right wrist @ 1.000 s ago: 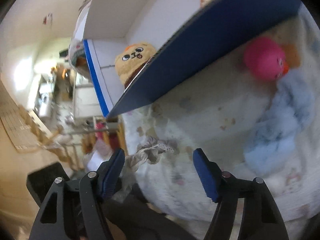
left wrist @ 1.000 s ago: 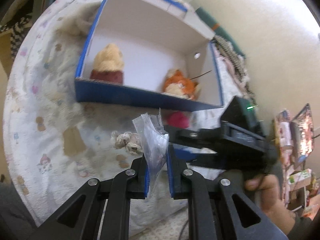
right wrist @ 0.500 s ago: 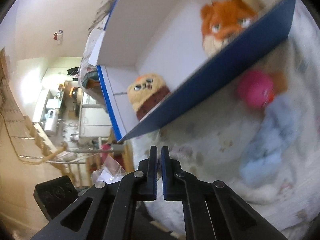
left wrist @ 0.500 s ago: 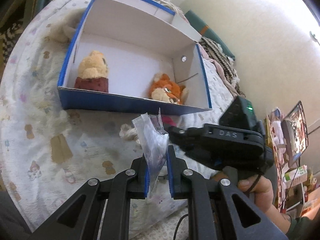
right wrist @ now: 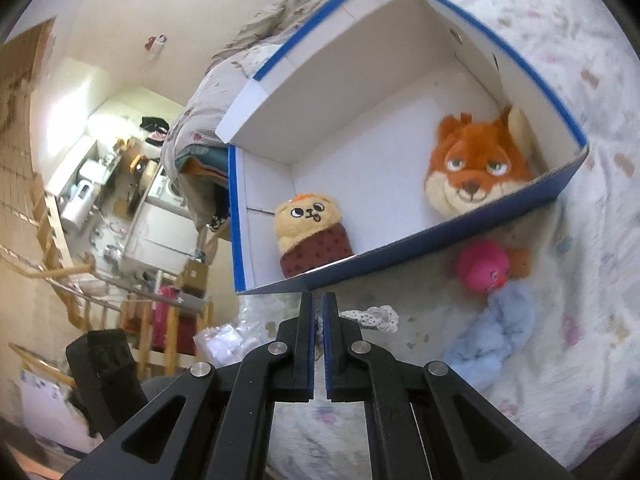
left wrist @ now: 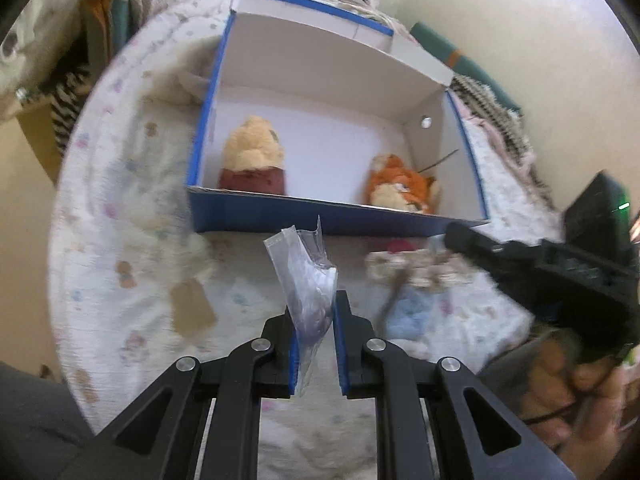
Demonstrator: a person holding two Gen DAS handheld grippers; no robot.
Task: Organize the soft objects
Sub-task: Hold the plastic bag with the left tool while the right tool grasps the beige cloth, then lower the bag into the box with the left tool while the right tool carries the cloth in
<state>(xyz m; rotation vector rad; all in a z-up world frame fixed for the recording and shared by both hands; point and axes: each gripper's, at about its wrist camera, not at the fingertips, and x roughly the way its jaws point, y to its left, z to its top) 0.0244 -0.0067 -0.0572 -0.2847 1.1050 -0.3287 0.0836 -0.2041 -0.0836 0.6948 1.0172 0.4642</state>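
Observation:
A blue-and-white cardboard box (left wrist: pixel 332 220) (right wrist: pixel 440 236) lies on a patterned quilt. Inside it are a beige plush in a maroon wrap (left wrist: pixel 254 160) (right wrist: pixel 312 232) and an orange fox plush (left wrist: pixel 400 190) (right wrist: pixel 476 172). In front of the box lie a pink ball toy (right wrist: pixel 482 266), a light blue fluffy toy (right wrist: pixel 496 332) (left wrist: pixel 412 312) and a cream lace scrunchie (right wrist: pixel 376 318) (left wrist: pixel 404 266). My left gripper (left wrist: pixel 314 316) is shut on a clear plastic bag (left wrist: pixel 308 276). My right gripper (right wrist: pixel 318 308) is shut on the lace scrunchie, lifted just above the quilt.
The quilt (left wrist: pixel 132 240) covers a bed whose edge drops off near me. Folded clothes (left wrist: pixel 92 28) are stacked behind the box on the left. A wall (left wrist: pixel 520 20) stands at the right. Beyond the bed, the right wrist view shows a cluttered room with a wooden railing (right wrist: pixel 60 272).
My right gripper closed from wide open onto the lace scrunchie and lifted it rightward. The left gripper kept hold of the plastic bag while its view rose above the box.

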